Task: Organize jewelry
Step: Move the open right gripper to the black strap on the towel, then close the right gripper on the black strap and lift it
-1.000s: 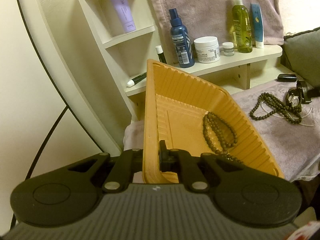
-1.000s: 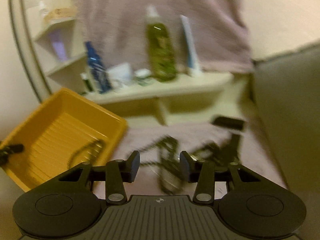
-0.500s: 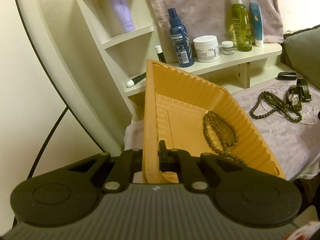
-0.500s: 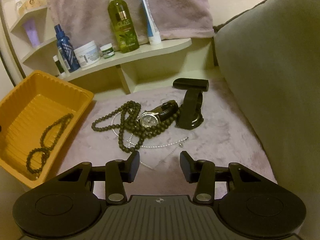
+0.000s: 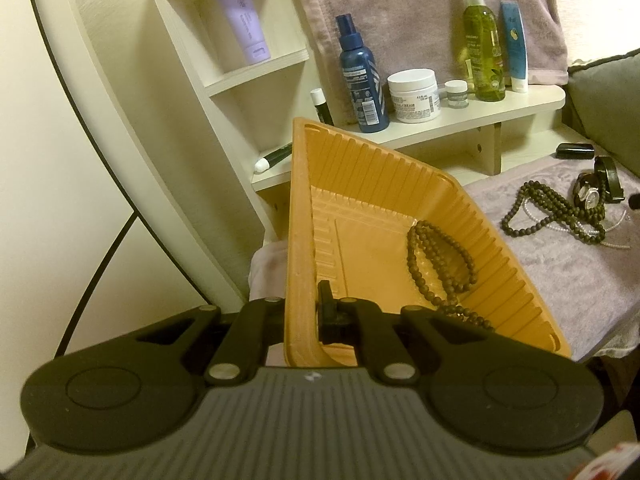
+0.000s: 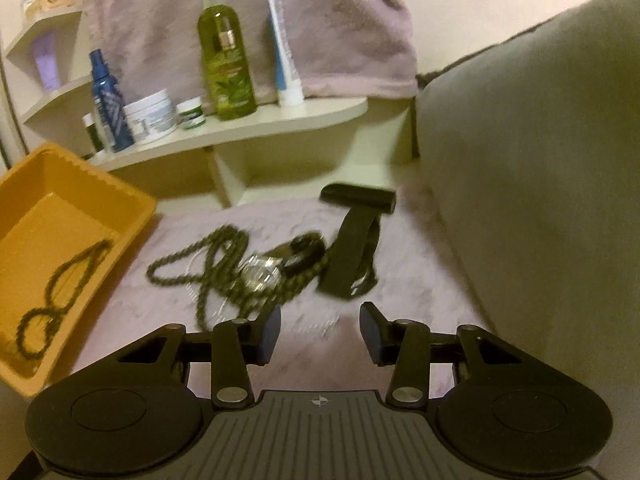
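Observation:
My left gripper (image 5: 306, 312) is shut on the near wall of an orange tray (image 5: 304, 200), holding it tilted. A dark bead necklace (image 5: 440, 256) lies inside the tray; it shows in the right wrist view too as a bead necklace (image 6: 60, 280) in the tray (image 6: 132, 208). On the lilac towel (image 6: 400, 280) lie another dark bead strand (image 6: 216, 256), a wristwatch (image 6: 262, 272), a thin pearl chain (image 5: 616, 222) and a black strap piece (image 6: 352, 248). My right gripper (image 6: 320, 330) stands open just short of this pile, nothing between its fingers.
A cream shelf (image 6: 248, 128) behind holds a blue spray bottle (image 5: 360, 84), a white jar (image 5: 414, 94), a green bottle (image 6: 226, 64) and tubes. A grey-green cushion (image 6: 540, 160) rises on the right. A black case (image 6: 358, 198) lies at the towel's far edge.
The right gripper has moved forward and down toward the jewelry pile, which now looms larger. The left gripper and tray have stayed put.

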Tool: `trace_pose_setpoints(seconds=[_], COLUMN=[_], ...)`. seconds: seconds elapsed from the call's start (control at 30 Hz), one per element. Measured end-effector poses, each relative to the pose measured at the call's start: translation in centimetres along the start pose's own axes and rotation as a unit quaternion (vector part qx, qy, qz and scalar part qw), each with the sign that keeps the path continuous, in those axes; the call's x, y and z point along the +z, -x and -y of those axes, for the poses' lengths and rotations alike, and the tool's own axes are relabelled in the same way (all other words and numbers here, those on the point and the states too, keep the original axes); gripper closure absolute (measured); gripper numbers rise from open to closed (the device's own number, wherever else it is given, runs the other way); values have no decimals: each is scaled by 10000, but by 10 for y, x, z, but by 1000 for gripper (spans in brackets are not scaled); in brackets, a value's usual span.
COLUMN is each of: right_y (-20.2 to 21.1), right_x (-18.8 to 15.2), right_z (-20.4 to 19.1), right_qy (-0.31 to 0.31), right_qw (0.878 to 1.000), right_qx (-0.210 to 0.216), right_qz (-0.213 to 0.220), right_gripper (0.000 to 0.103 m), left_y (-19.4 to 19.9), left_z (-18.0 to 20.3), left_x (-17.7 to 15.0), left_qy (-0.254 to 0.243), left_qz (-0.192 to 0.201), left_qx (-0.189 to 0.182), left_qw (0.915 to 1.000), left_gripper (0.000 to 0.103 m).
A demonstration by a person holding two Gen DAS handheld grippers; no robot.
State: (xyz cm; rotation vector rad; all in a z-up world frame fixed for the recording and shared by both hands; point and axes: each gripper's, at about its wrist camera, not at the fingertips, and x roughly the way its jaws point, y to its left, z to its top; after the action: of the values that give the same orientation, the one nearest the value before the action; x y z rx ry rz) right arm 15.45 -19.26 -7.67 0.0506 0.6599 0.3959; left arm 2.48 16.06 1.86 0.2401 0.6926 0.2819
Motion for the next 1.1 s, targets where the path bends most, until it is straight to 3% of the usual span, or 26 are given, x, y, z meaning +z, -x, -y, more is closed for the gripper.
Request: trace_pose_setpoints(seconds=[0.37, 0.57, 0.63, 0.67, 0.7, 1.03, 1.1], right_y=[-35, -45, -42, -40, -36, -28, -35], right_x=[20, 21, 21, 20, 19, 20, 21], right_z=[-4, -6, -7, -7, -6, -5, -7], right_qy=[100, 175, 244, 240, 248, 26, 34], right_qw=[9991, 9979, 9971, 9968, 9961, 9983, 9982], right_qx=[-415, -621, -720, -765, -846, -566, -590], right_qz=[2, -71, -52, -29, 15, 157, 99], right_gripper=[61, 76, 89, 100, 102, 99, 85], left_y=[-1, -1, -1, -1, -1, -1, -1], left_z=[-1, -1, -1, -1, -1, -1, -1], left_x=[-1, -1, -1, -1, -1, -1, -1], left_qy=[-5, -5, -3, -4, -3, -5, -4], left_qz=[-41, -45, -40, -38, -40, -45, -46], left_qx=[18, 19, 22, 23, 21, 22, 20], left_qw=[10000, 10000, 10000, 10000, 10000, 10000, 10000], left_gripper=[98, 98, 98, 98, 98, 98, 98])
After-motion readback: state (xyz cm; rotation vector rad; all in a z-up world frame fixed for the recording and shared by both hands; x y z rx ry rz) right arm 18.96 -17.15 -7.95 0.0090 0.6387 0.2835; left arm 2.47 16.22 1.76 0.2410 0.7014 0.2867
